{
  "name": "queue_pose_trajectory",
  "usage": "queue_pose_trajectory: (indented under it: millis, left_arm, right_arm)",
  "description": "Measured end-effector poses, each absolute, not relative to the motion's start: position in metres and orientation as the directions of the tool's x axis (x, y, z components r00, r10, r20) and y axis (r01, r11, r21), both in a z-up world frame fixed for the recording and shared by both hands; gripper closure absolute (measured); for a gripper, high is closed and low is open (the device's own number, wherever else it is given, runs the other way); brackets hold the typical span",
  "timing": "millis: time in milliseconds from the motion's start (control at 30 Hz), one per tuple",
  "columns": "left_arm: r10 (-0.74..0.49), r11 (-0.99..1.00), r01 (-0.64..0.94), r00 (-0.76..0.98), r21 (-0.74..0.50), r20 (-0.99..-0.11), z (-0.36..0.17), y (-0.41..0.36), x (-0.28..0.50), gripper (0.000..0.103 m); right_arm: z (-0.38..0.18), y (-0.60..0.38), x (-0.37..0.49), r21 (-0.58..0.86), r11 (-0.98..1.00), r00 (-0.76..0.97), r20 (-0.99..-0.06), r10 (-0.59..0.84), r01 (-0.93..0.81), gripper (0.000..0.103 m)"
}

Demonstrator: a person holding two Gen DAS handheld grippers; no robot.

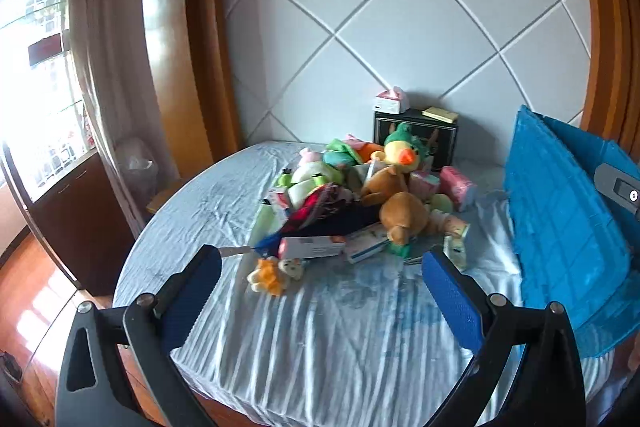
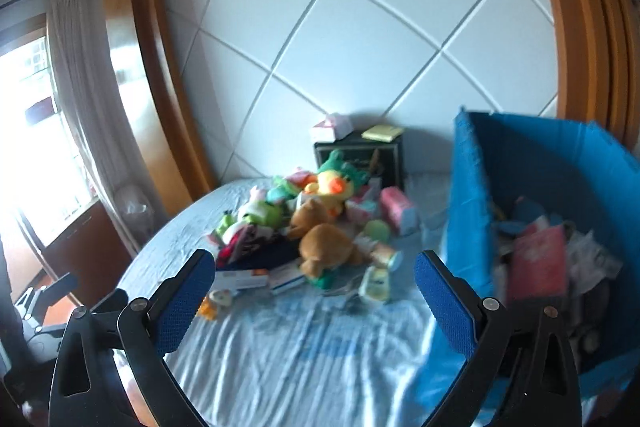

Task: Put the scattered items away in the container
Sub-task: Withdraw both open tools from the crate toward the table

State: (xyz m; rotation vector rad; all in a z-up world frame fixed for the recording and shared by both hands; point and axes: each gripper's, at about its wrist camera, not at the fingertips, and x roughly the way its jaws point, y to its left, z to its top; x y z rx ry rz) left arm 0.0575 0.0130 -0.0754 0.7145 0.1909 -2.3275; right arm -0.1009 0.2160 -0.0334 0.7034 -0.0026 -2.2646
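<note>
Hovering above the pale blue sheeted bed [image 1: 320,327], the left tongs [image 1: 322,275] and right tongs [image 2: 316,273] both gape wide, empty. Scattered plush toys and cartons [image 1: 360,195] lie heaped mid-bed, left of the blue fabric storage bin [image 2: 472,203].

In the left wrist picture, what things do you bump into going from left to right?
Curtain → little orange plush → brown teddy → pink tissue pack → blue container.
</note>
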Motion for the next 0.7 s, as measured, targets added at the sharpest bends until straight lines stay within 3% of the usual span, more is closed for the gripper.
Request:
queue_pose_trajectory:
  millis: [233, 567, 700]
  left_arm:
    - [-0.532, -0.731, 0.682, -0.557, 0.015, -0.638, -0.132, -0.07, 0.074, 0.001]
    - [-0.481, -0.686, 0.727, -0.424, 0.028, -0.767, -0.238, -0.14, 0.022, 0.001]
    - [-0.434, -0.689, 0.724, -0.383, 0.026, -0.815, -0.274, -0.16, -0.004, 0.001]
  right_arm:
    - [-0.099, 0.148, -0.098, 0.2, -0.745, -0.512, -0.614, -0.601, 0.636, 0.002]
    - [-0.179, 0.077, -0.149, 0.18, -0.719, -0.408, -0.72, -0.561, 0.672, 0.003]
    - [-0.219, 0.045, -0.163, 0.172, -0.705, -0.333, -0.788, -0.517, 0.688, 0.007]
